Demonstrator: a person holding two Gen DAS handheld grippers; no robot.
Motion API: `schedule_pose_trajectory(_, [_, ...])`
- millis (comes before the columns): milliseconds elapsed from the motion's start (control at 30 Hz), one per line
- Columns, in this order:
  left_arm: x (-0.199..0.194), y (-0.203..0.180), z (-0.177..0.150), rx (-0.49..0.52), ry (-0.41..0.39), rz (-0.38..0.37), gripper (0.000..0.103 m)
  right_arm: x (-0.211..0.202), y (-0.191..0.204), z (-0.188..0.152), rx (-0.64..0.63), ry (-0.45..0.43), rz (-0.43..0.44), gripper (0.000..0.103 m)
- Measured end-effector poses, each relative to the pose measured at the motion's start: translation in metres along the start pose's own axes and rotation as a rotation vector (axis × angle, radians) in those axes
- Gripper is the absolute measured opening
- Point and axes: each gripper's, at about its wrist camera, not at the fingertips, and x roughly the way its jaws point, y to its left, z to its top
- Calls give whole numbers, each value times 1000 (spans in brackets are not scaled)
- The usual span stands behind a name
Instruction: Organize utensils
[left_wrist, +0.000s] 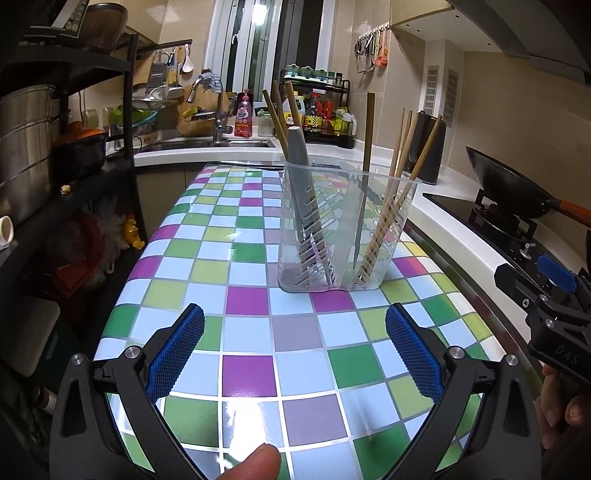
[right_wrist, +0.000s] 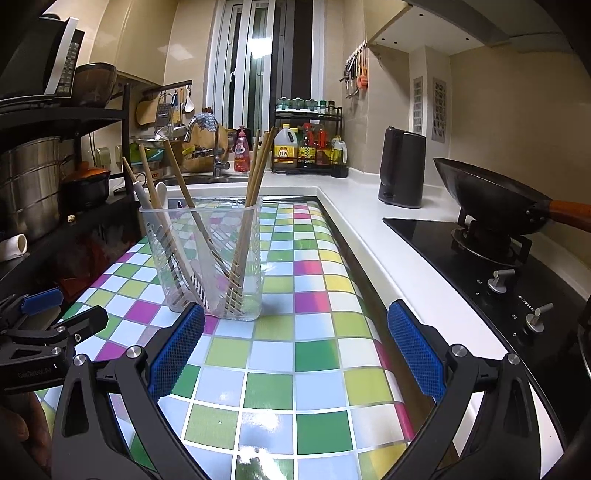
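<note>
Clear holder (left_wrist: 345, 236) stands upright on the checkered table (left_wrist: 251, 332) | inside: wooden chopsticks (left_wrist: 397, 206) leaning right, more chopsticks and a grey-handled utensil (left_wrist: 301, 162) left, a dark-handled one (left_wrist: 364, 177) in the middle | left gripper (left_wrist: 295, 354) wide open, holding nothing | right gripper (right_wrist: 295, 350) wide open, holding nothing, holder just ahead

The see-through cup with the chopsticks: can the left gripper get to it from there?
Probably yes. The left gripper has its jaws wide open, and only bare checkered table lies between it and the clear utensil holder, which stands straight ahead.
</note>
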Motion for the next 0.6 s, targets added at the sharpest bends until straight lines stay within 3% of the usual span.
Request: schedule_pose_trajectory(600, [-6, -4, -2, 14, -11, -12, 95, 0, 3, -2, -3, 3, 7, 98])
